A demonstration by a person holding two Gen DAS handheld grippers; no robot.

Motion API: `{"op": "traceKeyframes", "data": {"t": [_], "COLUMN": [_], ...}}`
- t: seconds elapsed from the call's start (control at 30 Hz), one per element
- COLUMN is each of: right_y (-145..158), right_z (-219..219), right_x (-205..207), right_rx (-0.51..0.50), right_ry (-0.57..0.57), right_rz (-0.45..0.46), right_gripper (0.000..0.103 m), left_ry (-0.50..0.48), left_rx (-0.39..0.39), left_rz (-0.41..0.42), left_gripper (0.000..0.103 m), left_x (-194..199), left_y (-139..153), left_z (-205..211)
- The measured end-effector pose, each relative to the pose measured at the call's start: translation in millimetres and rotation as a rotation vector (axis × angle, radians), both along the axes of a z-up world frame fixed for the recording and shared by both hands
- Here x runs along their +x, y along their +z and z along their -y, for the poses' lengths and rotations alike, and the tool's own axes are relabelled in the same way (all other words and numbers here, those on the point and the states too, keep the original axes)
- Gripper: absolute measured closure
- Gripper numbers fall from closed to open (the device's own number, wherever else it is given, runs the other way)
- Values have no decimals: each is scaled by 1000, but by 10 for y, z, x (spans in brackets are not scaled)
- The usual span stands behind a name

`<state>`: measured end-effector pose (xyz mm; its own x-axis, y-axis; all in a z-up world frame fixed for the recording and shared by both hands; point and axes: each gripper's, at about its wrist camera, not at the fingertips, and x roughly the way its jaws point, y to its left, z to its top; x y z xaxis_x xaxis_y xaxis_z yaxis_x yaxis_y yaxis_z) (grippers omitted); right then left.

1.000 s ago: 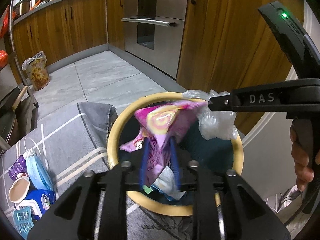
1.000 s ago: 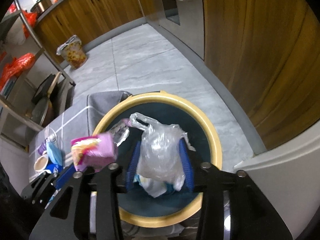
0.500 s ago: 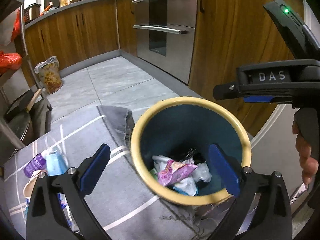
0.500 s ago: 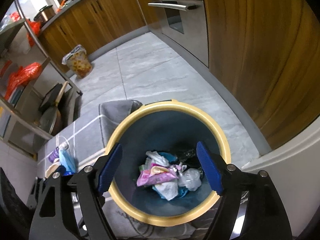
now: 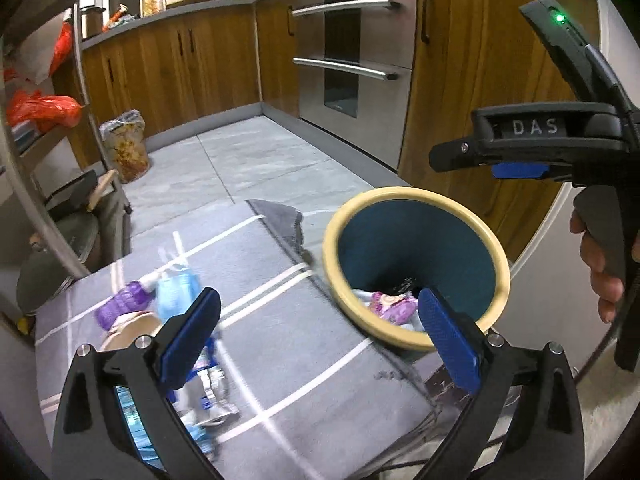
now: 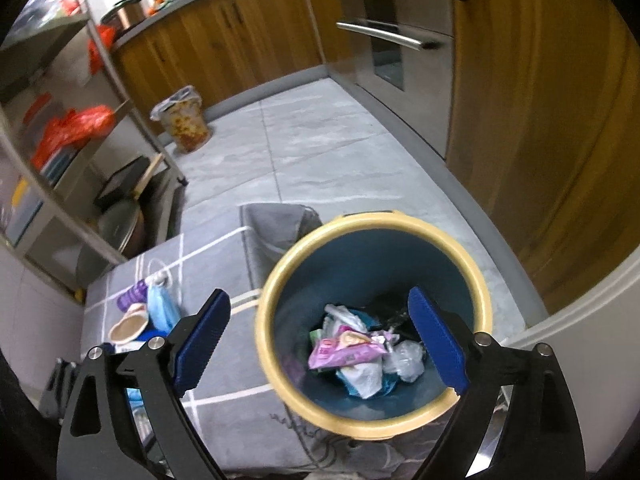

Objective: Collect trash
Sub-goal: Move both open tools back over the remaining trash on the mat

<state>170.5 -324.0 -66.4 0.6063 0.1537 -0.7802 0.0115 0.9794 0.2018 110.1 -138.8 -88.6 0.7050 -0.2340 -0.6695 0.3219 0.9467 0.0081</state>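
Note:
A blue trash bin with a yellow rim (image 6: 276, 280) (image 5: 496, 256) stands beside a grey cloth-covered table. Inside lie a pink snack wrapper (image 6: 344, 350) (image 5: 390, 306), a clear plastic bag (image 6: 406, 356) and other crumpled trash. My right gripper (image 6: 320, 336) is open and empty above the bin. My left gripper (image 5: 316, 332) is open and empty over the table's right part, left of the bin. More trash lies on the table's left: a blue face mask (image 5: 174, 290) (image 6: 160, 310), a purple bottle (image 5: 120, 308) (image 6: 134, 294), a paper cup (image 6: 128, 326) and blue packaging (image 5: 200, 392).
The grey table (image 5: 300, 360) with white lines ends at its right edge by the bin. Wooden cabinets and a steel oven (image 5: 352, 72) line the far side. A lined waste basket (image 6: 182, 120) stands on the tiled floor. A metal shelf rack (image 6: 60, 184) is on the left.
Both grippers opened and dropped the pink wrapper and the plastic bag into the bin. Since then the left gripper has swung left toward the table; the right has stayed above the bin.

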Motion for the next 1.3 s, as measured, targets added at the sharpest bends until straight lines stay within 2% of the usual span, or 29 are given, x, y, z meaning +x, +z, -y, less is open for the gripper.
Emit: {"op": "traceKeyframes", "data": {"t": [0.2,0.43,0.57,0.7,0.77,0.83,0.9,1.07,1.3], "right_y": [64,96,93,86,77,75,72,28,-161], "right_z": [-257,-463,-597,-740,-832,-931,-1036,-1317,-1719], "right_x": [-53,-70,-67,-65,-68,-63,-56,1,219], "right_rx": [-12,-10,-20,-29,-36,-43,-47,-43,-32], "right_ry": [29,35,47,64,78,91,105,145,191], "right_rz": [15,16,15,14,12,11,12,-2,-54], "right_gripper": [12,12,12,12,12,12,12,12,12], "left_ry": [4,112,134,193,212,223,240,246,289], "left_rx": [-17,12,-29,-6,-31,-76,-81,-56,-8], "left_rz": [26,82,93,106,105,82,89,105,45], "left_gripper": [6,6,6,6,6,6,6,6,6], "left_x": [-159,-250,-276,-286,-295,-303,-325,-346,-268], "left_y": [158,338,451,533,551,556,560,529,302], "left_z": [-391,-936,-1249,-1516,-1638,-1759,-1833,-1958,-2204]}}
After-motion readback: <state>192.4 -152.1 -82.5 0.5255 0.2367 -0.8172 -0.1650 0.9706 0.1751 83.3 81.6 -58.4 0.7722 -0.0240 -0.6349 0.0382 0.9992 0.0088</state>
